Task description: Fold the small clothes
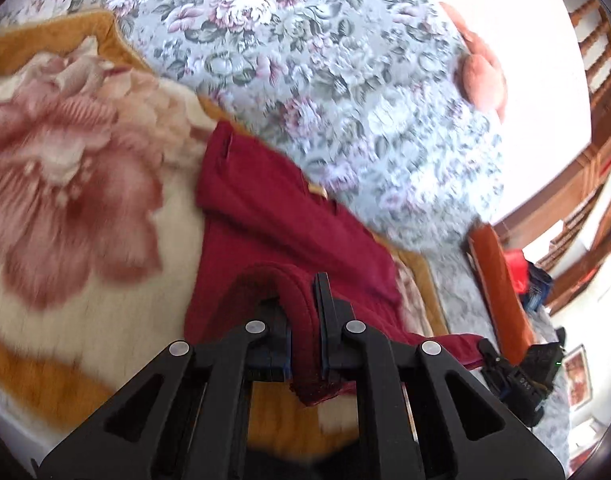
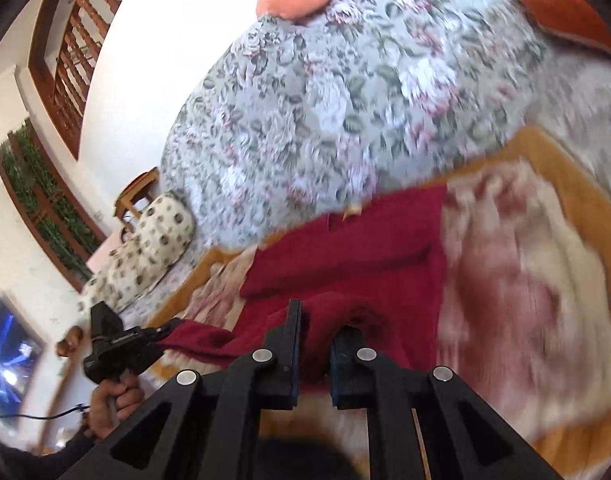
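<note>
A small dark red garment (image 1: pixel 273 216) lies on a plush blanket with a large pink flower (image 1: pixel 65 184). My left gripper (image 1: pixel 305 320) is shut on the garment's near hem and lifts it off the blanket. In the right wrist view the same red garment (image 2: pixel 345 248) spreads ahead. My right gripper (image 2: pixel 315 340) is shut on another part of the near edge, which bunches up between its fingers. Each gripper shows in the other's view: the right one (image 1: pixel 517 376) at the lower right, the left one (image 2: pixel 121 344) at the lower left, both pinching the red cloth.
The blanket lies on a bed with a grey floral cover (image 1: pixel 305 60). A pink cushion (image 1: pixel 481 76) sits at the far side. An orange bolster (image 1: pixel 501 280) lies on the right. A spotted pillow (image 2: pixel 145 248) and a wooden chair (image 2: pixel 137 196) are on the left.
</note>
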{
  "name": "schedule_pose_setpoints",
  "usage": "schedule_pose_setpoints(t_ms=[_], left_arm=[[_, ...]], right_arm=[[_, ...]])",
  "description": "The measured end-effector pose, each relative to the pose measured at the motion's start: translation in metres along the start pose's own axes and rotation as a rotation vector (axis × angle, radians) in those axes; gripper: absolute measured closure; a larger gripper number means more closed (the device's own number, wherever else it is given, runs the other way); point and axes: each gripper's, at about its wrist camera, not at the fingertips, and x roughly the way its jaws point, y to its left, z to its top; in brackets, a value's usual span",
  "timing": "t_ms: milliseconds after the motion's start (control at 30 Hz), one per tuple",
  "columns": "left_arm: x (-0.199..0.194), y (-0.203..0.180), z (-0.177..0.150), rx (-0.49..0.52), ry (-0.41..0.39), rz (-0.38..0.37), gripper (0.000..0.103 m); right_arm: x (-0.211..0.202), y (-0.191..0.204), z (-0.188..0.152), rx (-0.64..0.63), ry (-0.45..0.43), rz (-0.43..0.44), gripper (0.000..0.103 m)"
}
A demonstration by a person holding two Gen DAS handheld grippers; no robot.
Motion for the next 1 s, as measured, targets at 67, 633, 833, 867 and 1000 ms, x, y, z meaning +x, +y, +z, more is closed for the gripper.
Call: schedule_pose_setpoints(t_ms=[67,633,833,867,1000], left_arm=[[0.017,0.001,0.018,-0.016,-0.014,0.017,0.095],[0.191,-0.003,0.160,0.106,0.044,0.218,0.095],[0.233,0.009,0.165,0.122,0.153,0.261,0.082],[0.234,0.012,0.165,0.104,0.163,0.252,0.076],[0.215,0.019,0.173,0.018,0.122,0.168,0.040]], right_arm=[[0.024,-0.006,0.021,-0.001,-0.011,-0.037,0.093],[0.195,-0.066,0.130,-0.050,0.062,-0.255,0.093],[0.224,-0.087,0.129,-0.009,0.153,-0.211,0.089],[0.223,-0.088,0.129,0.009,0.147,-0.189,0.087],[0.200,-0.094,0.133,0.094,0.076,-0.095,0.071]])
